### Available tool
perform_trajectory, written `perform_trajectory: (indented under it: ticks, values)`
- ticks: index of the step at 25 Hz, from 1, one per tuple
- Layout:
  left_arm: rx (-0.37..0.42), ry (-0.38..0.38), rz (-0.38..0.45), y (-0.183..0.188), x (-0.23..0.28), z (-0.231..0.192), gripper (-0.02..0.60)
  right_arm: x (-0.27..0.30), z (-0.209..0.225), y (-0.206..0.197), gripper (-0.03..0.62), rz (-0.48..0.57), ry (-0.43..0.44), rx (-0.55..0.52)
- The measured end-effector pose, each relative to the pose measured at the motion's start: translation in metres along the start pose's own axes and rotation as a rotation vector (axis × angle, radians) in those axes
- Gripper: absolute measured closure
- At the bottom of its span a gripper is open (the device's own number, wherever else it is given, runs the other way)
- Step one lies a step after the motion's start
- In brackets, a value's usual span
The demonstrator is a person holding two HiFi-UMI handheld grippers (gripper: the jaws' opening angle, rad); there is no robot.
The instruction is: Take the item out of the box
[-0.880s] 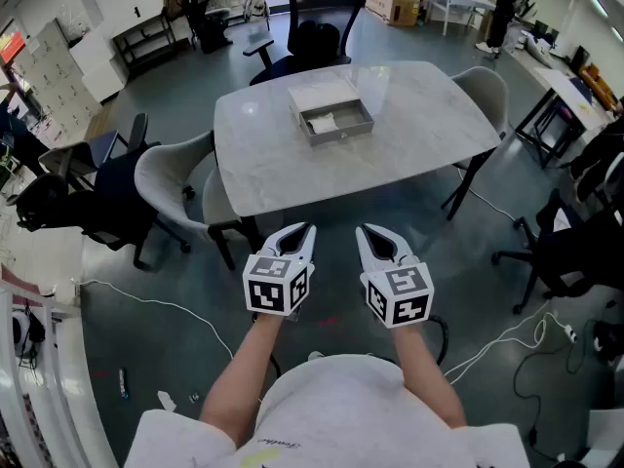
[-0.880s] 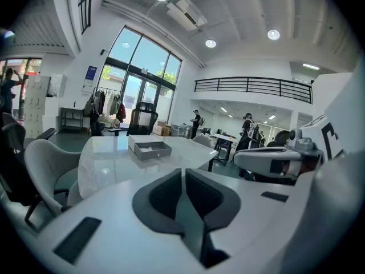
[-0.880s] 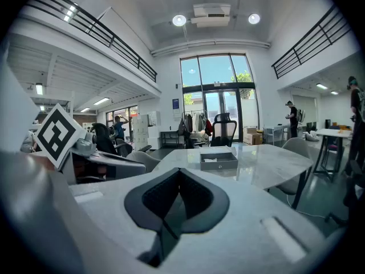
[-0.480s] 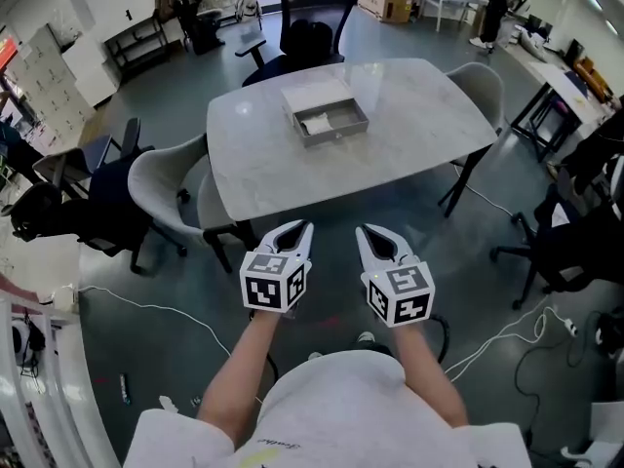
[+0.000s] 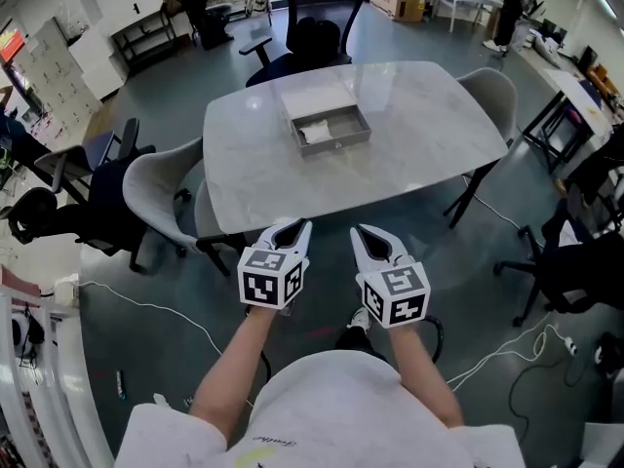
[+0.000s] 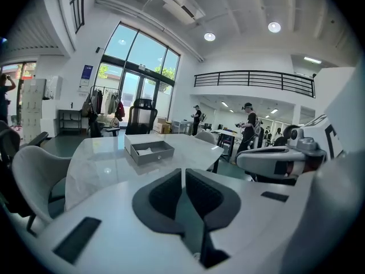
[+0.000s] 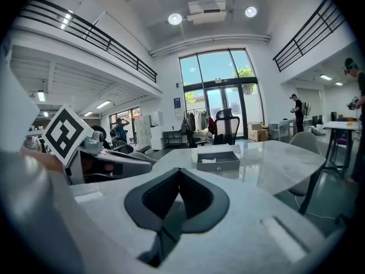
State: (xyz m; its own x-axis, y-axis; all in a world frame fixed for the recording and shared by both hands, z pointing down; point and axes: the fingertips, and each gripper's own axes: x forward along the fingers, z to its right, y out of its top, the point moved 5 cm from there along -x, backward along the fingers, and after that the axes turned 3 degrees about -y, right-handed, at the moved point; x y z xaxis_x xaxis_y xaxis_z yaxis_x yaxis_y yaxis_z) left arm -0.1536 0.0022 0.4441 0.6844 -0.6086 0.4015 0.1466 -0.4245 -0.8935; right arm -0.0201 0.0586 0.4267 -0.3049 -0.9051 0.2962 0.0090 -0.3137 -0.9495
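A shallow grey box [image 5: 330, 128] sits open on the white marble table [image 5: 409, 154], its lid [image 5: 314, 96] lying just behind it. Inside lies a pale crumpled item [image 5: 314, 130]. The same box [image 6: 149, 151] appears far ahead in the left gripper view, and the box [image 7: 217, 161] also shows in the right gripper view. My left gripper [image 5: 293, 226] and right gripper [image 5: 364, 232] hover side by side in front of the table's near edge, well short of the box. Both are shut and hold nothing.
Grey chairs stand at the table's left [image 5: 161, 188] and right [image 5: 492, 91], a black office chair [image 5: 314, 27] behind it. Cables [image 5: 146, 310] run across the floor. People stand at desks in the far background [image 6: 248, 124].
The table and box have drifted slightly nearer and lower in the head view as I step forward. Both grippers stay shut and side by side.
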Motion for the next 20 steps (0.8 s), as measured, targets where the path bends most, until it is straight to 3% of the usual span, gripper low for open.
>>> perform_trajectory:
  ticks: [15,20]
  values:
    - [-0.025,0.077,-0.041,0.046,0.103,-0.013,0.555,0.067,0.099,0.031,0.589,0.004,0.081,0.026]
    - [-0.002,0.103,-0.056,0.057,0.133,-0.005,0.555,0.079,0.134,0.038,0.589,0.011,0.109,0.043]
